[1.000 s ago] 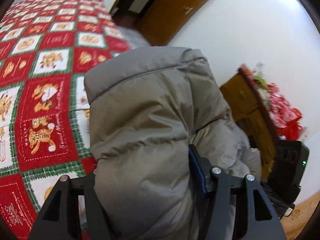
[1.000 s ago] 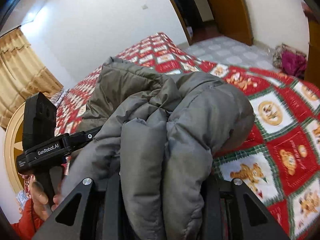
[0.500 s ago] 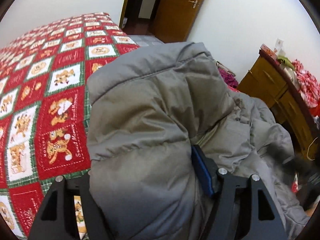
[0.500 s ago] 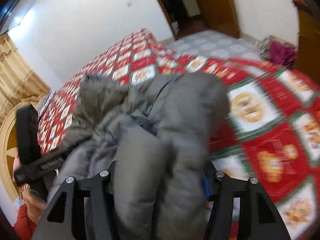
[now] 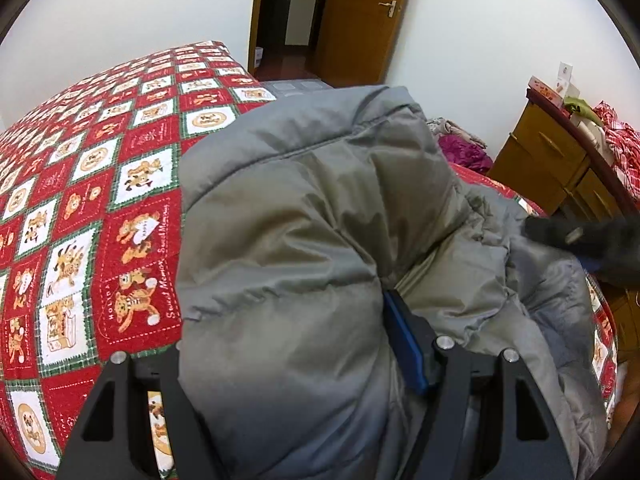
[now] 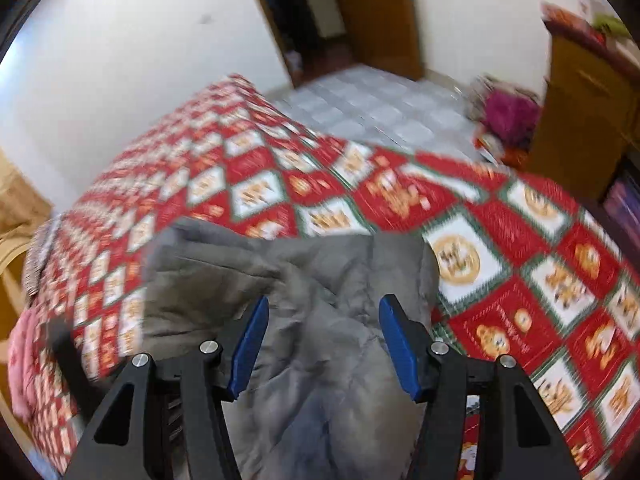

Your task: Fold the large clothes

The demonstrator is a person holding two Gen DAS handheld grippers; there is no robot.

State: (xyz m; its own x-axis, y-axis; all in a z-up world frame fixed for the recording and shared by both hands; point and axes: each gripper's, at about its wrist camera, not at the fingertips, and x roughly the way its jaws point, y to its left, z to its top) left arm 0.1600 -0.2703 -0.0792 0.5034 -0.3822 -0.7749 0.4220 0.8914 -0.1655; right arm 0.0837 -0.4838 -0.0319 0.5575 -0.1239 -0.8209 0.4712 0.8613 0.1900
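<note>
My left claw [image 5: 280,344] is clamped on a thick fold of the jacket [image 5: 312,216]. My right claw [image 6: 322,344] is apart above it, pads clear. Jacket lies bunched on the bed [image 5: 100,184], near its corner.

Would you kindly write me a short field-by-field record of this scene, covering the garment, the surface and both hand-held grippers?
garment: grey padded puffer jacket, bunched up on the bed
surface: red, white and green patchwork quilt with bear prints
left hand-held gripper: thick fold of the jacket fills the gap between its fingers
right hand-held gripper: blue pads apart, nothing pinched, jacket lying below
background: brown wooden door; wooden dresser
image quality: right wrist view blurred
</note>
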